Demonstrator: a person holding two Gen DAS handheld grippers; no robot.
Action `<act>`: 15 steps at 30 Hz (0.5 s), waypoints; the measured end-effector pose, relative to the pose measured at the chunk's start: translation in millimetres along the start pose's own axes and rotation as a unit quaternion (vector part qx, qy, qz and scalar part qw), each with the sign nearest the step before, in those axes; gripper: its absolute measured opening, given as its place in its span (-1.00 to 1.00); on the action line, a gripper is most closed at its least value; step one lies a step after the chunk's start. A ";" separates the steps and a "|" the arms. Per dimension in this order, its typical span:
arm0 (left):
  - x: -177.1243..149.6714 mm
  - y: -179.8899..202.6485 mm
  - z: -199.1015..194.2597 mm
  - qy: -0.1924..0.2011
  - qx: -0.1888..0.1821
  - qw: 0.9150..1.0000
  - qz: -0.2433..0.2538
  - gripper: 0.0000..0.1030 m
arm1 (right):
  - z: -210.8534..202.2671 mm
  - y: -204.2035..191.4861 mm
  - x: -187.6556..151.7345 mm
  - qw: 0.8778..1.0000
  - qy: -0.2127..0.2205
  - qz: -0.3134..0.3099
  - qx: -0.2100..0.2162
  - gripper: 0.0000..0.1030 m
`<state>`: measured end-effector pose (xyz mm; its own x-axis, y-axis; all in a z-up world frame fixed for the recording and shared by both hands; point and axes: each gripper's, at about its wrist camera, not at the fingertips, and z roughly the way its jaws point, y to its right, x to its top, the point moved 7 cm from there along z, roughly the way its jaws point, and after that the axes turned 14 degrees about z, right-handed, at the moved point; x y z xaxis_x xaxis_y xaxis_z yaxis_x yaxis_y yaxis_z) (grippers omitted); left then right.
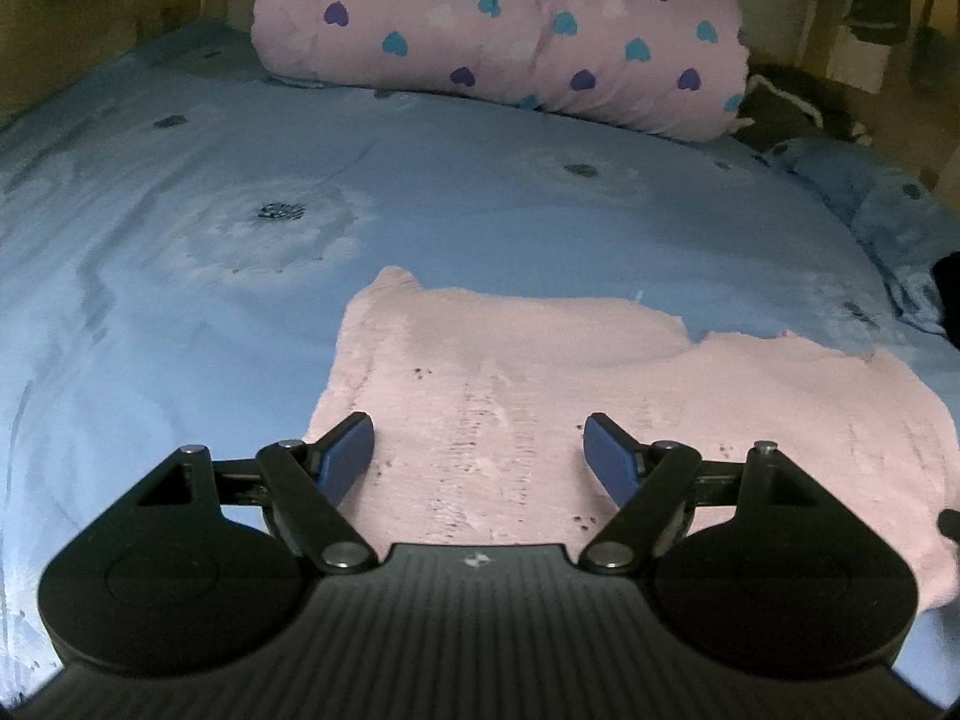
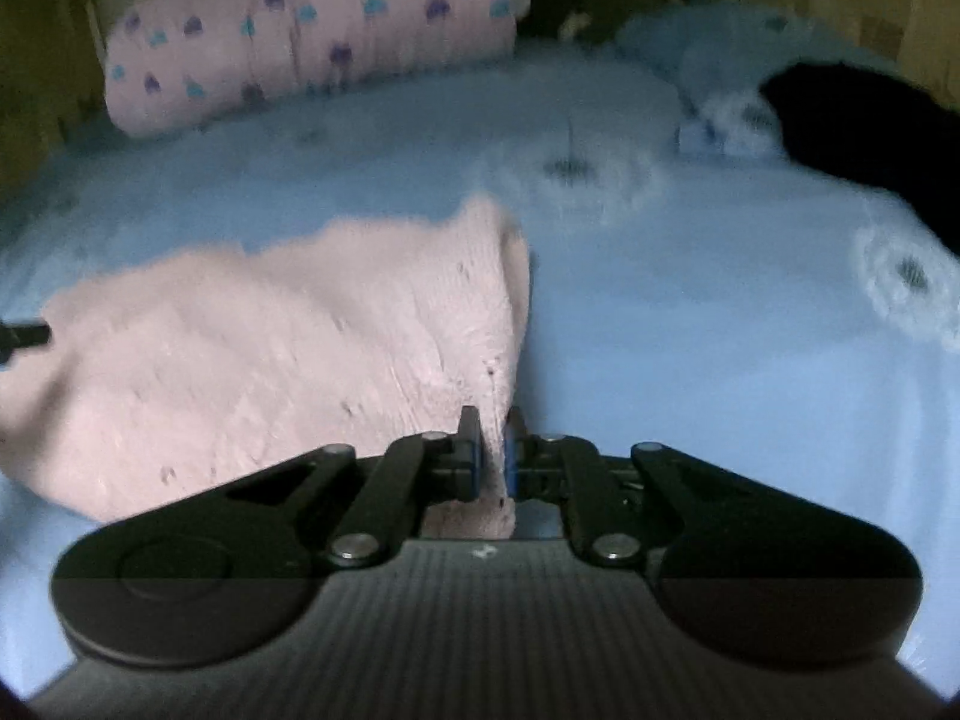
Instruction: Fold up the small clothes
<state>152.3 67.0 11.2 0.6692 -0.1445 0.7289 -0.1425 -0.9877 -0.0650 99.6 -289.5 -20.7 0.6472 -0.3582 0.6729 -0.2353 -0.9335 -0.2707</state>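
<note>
Plainly, from largest to smallest:

Bed: the blue sheet (image 1: pixel 180 276) with its pale flower prints carries everything, and most of it lies bare; that spare room looks to be why the folding is done in its middle.

Pillow: pink with blue and purple hearts (image 1: pixel 480 30), lying along the far edge of the bed, well apart from the work.

Dark cloth: a black heap (image 2: pixel 852 126) near the far right corner of the bed, out of the way; too blurred to say what it is.

Garment: the small pink knitted piece (image 1: pixel 510 396) lies mostly flat on the middle of the bed toward the near edge, its left side and far edge spread smooth, seemingly so it can be folded over cleanly.

Right gripper: its jaws (image 2: pixel 493 450) are pinched tight on the right side of the garment (image 2: pixel 270 360), the knit bunched into a ridge between the blue pads and pulled up off the sheet. I judge the hold is there to carry that side across.

Left gripper: its jaws (image 1: pixel 479 450) stand wide with nothing between them, poised over the garment's near left part, not clearly touching it, probably ready to pin or take that side.

Left view alone: the flat left half, the garment's far edge and the sharp detail of the knit; the pinch itself is out of frame.

Right view alone: the grip and the lifted ridge, though smeared by blur; a dark tip (image 2: pixel 24 336) at its left edge may be the other gripper.
</note>
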 end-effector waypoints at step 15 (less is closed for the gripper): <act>69.9 30.5 62.0 -0.035 -0.017 0.997 0.072 0.58 | 6.2 -35.3 64.9 0.996 0.084 -0.003 0.031 -0.24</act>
<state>239.9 23.0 17.9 0.6888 -0.2897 0.6646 -0.2646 -0.9539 -0.1415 154.3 -279.7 28.3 0.5162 -0.3561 0.7789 -0.1835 -0.9343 -0.3056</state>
